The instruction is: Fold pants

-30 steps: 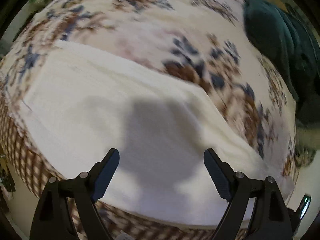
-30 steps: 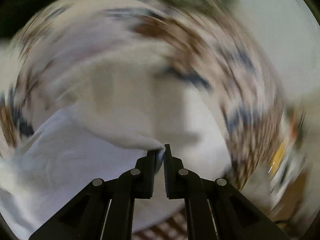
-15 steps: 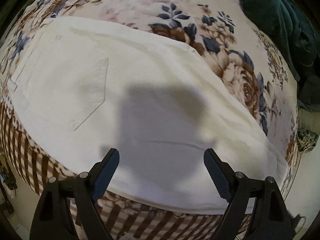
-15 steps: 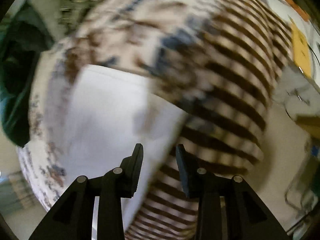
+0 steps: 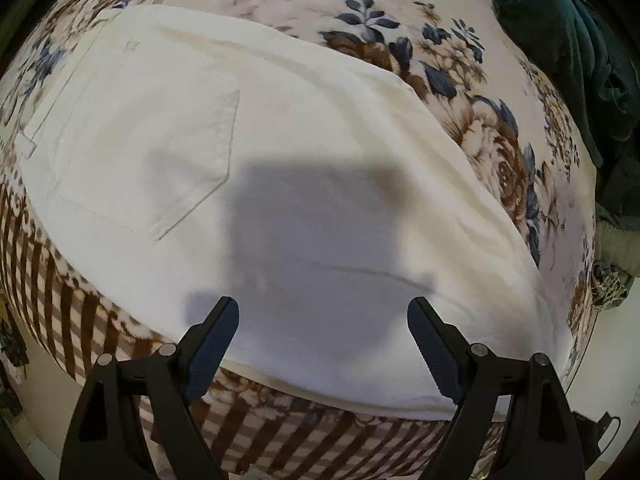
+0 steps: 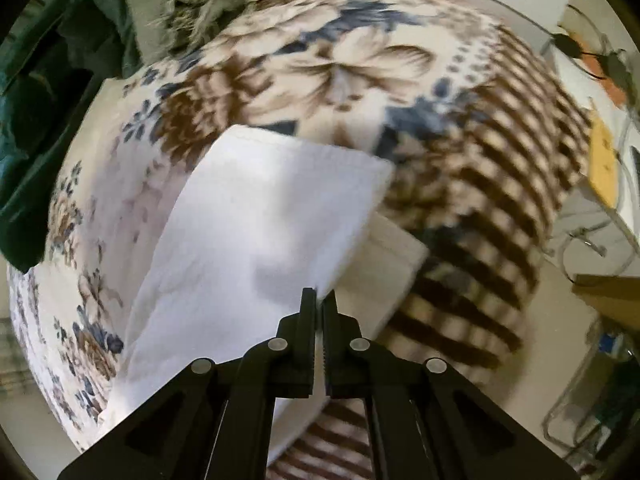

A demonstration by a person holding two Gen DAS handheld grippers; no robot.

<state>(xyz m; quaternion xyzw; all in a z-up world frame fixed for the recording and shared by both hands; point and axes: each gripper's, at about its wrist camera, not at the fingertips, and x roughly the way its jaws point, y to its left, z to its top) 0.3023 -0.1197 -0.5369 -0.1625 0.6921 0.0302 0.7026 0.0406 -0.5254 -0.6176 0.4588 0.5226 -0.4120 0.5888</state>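
The right gripper (image 6: 319,294) is pinched tight on the hem end of the white pants (image 6: 248,240), lifting that corner. The left gripper (image 5: 323,316) hangs spread wide and empty, the seat and back pocket (image 5: 176,160) ahead of its tips. This looks like the leg end being carried over toward the waist. Under both lies a floral blanket (image 5: 460,72); dark green cloth (image 5: 560,40) is bunched beyond it.

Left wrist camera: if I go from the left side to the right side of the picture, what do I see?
Brown striped blanket edge → white pants → flowery blanket → dark green cloth.
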